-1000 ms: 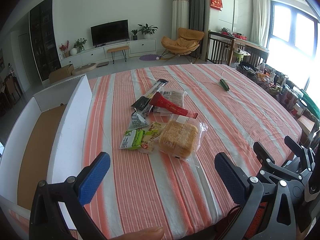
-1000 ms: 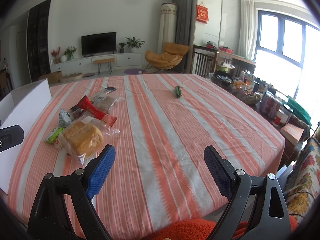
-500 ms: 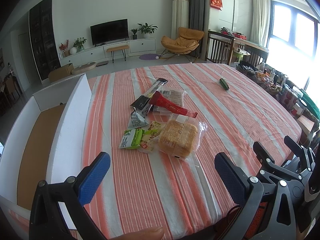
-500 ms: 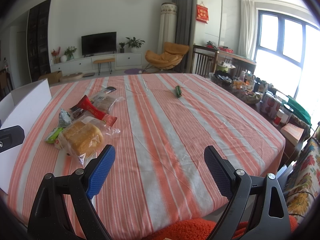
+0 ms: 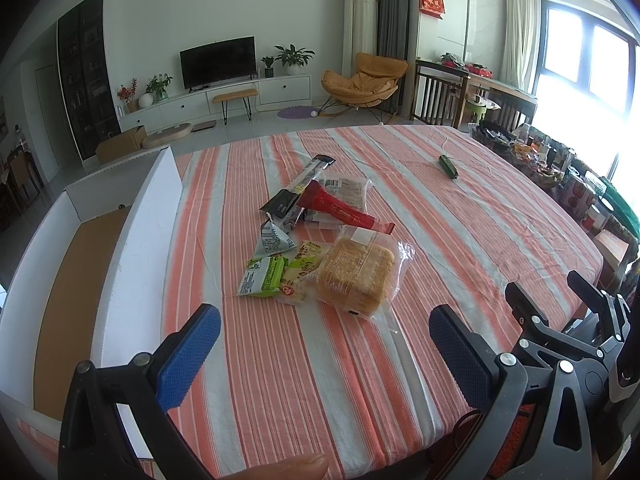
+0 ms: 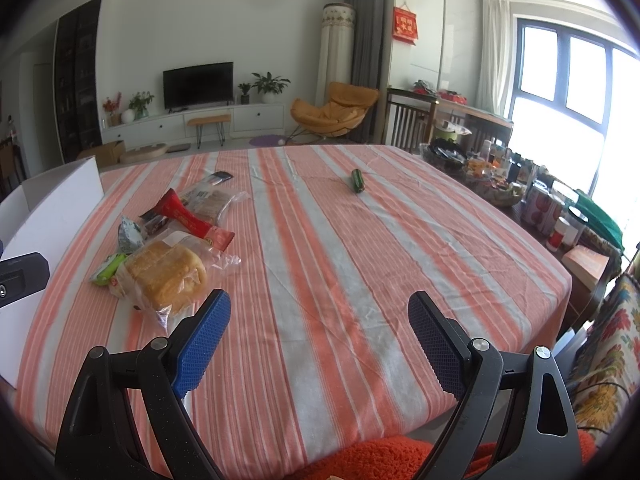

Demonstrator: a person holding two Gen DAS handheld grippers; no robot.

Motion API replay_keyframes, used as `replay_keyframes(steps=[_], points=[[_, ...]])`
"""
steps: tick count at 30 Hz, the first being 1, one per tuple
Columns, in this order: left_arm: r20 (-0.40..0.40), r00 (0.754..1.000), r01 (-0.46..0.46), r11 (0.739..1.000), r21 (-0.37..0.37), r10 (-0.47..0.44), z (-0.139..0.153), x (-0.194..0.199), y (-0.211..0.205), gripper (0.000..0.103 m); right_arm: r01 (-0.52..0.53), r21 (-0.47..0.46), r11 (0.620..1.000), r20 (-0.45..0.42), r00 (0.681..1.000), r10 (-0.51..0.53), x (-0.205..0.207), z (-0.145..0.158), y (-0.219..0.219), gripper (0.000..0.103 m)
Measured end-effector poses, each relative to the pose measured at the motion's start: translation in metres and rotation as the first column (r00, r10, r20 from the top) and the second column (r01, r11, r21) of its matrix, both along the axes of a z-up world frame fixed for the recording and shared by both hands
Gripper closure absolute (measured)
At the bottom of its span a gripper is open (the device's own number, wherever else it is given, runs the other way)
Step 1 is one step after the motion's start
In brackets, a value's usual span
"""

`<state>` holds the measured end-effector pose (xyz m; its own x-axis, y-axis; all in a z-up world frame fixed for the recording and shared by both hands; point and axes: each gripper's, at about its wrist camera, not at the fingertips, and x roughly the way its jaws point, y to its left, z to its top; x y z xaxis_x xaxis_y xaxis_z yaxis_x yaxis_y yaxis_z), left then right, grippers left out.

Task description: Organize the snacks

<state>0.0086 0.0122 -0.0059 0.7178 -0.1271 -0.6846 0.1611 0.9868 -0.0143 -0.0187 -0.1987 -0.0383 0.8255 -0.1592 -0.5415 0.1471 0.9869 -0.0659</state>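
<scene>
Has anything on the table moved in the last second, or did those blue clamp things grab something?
Nothing visibly changed. The left gripper and right gripper stay open and empty above the striped tablecloth; the bagged bread, the red packet and the other snacks lie where they were, beside the white box.

Left wrist view looks out from the bench's near edge, over the left tool (image 5: pixel 324 338) at the frame's bottom, facing the far living-room wall, with the white box (image 5: pixel 136 236) filling its left side. Right wrist view sits beside it, over the right tool (image 6: pixel 319 334), facing the same way. Both share the striped bench (image 5: pixel 460 240), the snack pile (image 5: pixel 320 236) and the television (image 6: pixel 198 85). The pile is centre frame for the left, left of centre for the right.
</scene>
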Motion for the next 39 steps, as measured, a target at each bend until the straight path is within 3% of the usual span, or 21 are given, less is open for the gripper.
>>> replay_keyframes(steps=[39], points=[[-0.005,1.000,0.002,1.000,0.000,-0.002,-0.0028,0.0005,-0.0022,0.000,0.000,0.004,1.000,-0.005,1.000,0.000,0.0011,-0.0007,-0.0001,0.010]])
